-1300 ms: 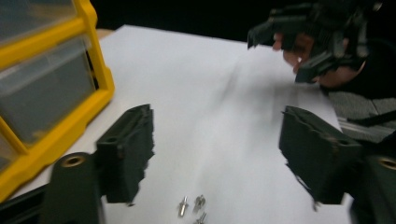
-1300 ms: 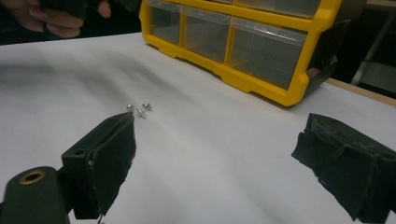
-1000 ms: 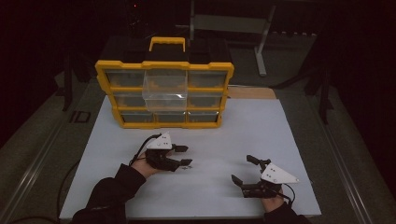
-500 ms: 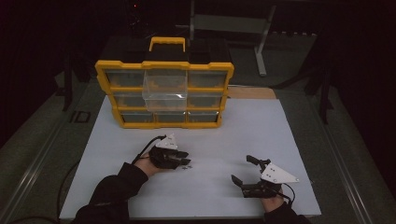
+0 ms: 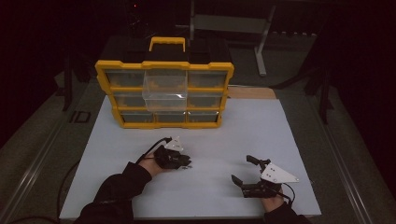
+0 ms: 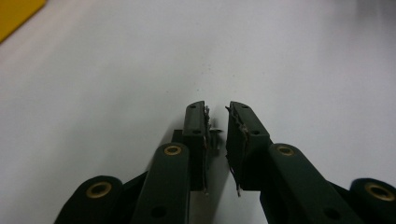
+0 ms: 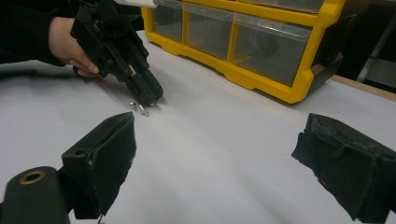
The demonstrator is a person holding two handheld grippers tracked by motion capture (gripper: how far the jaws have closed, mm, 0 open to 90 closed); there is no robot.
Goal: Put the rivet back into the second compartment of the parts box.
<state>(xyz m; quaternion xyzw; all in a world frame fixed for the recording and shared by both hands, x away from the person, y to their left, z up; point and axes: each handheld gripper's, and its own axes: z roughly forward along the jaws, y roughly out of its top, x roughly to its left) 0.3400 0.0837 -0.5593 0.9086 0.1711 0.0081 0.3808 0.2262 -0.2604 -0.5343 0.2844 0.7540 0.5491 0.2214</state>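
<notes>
Silvery little screws (image 7: 138, 108) sit on the white table (image 5: 233, 126), right at the tip of your left gripper (image 5: 186, 162). Its jaws have just been closing and are nearly together, something small and metallic between the pads (can't tell if it's pinched). Your right gripper (image 5: 243, 169) rests nearby, jaws spread wide

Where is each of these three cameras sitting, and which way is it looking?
High view: above the person's side, looking forward and down on the white table and yellow organizer; forearms, left gripper, right gripper.
Left gripper view: rides the left gripper, down at the table; nearly closed jaws.
Right gripper view: rides the right gripper, facing the organizer; wide-open jaws.
Shared: high and right gripper views show the small screws.
</notes>
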